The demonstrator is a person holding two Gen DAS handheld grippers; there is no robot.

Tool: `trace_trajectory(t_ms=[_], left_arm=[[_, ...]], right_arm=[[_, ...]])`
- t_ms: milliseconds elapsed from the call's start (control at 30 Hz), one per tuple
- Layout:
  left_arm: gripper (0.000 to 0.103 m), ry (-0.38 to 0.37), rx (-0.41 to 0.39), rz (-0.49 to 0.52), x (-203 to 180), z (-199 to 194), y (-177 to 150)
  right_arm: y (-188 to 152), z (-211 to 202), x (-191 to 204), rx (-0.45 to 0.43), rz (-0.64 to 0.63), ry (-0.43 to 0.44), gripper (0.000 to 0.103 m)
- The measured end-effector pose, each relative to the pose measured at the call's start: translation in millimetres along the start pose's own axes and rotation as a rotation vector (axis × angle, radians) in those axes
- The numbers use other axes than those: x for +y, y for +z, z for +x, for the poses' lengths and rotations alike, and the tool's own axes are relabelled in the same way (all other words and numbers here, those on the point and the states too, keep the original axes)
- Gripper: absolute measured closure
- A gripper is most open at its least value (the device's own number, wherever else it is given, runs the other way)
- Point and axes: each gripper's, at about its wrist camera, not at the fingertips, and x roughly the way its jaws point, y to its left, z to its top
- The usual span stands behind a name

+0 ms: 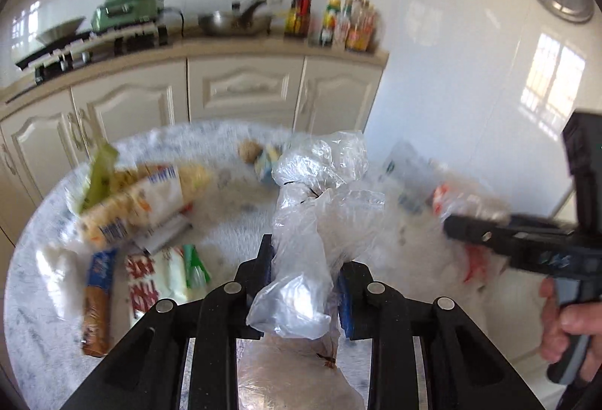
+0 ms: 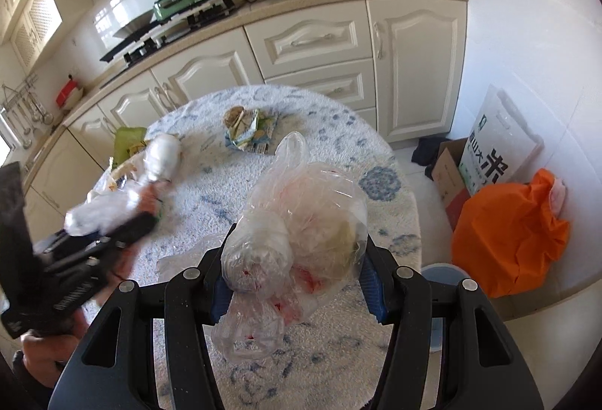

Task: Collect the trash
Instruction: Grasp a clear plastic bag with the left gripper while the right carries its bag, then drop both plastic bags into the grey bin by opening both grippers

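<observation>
1. Far to the left of the left tongs (image 1: 304, 282) lay a heap of snack wrappers (image 1: 143, 207) on the round table (image 1: 34, 282). They lay there because nobody had picked them up yet.
2. The left tongs were clamped on a clear bag (image 1: 312, 222). The bag stood up between the two fingers and was twisted tight in the middle, so I think it was held there to keep it from slipping out.
3. Past the tips of both tongs, near the far edge of the table, lay a small green wrapper (image 2: 250, 131) with a brown lump beside it. It was well apart from both tongs.
4. The right tongs (image 2: 297, 282) were squeezed on a full bag (image 2: 297, 233). It was clear and stuffed with white and red scraps. I think it was lifted off the table to be carried away.
5. To the right of the right tongs, down on the floor, sat an orange sack (image 2: 508, 237) by the wall, beside a box (image 2: 447, 169). It may be where the trash goes, but I cannot tell for sure.
</observation>
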Motion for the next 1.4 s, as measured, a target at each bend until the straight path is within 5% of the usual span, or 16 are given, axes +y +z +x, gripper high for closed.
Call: trace_trajectory(t_ms=[267,567,767,967,1167,1233,1400], left_arm=[[0.078,-0.034,-0.101,0.031,-23,-23,11],[0.078,-0.206,-0.092,0.067,-75,12,34],[0.078,-0.327,0.024,0.069,-115,80,52],[0.078,-0.35,0.165,0.11,-166,160,46],[0.078,-0.332,0.329,0.158,-204,254,16],[0.078,-0.269,0.403,0.208,-217,280,10],[0.067,-0.224,0.45,0.305,-242,323,14]], right_arm=[[5,-38,-27,-0.082,0.036,-0.022,0.046],[5,-87,-87,-0.169,0.107,-0.12,0.046],[-14,-99,-159,-0.161,0.228,-0.231,0.046],[-49,-73,-233,-0.071,0.349,-0.322,0.046],[-79,-16,-281,0.047,0.417,-0.328,0.046],[-88,8,-292,0.095,0.432,-0.324,0.046],[-109,61,-313,0.185,0.475,-0.298,0.046]])
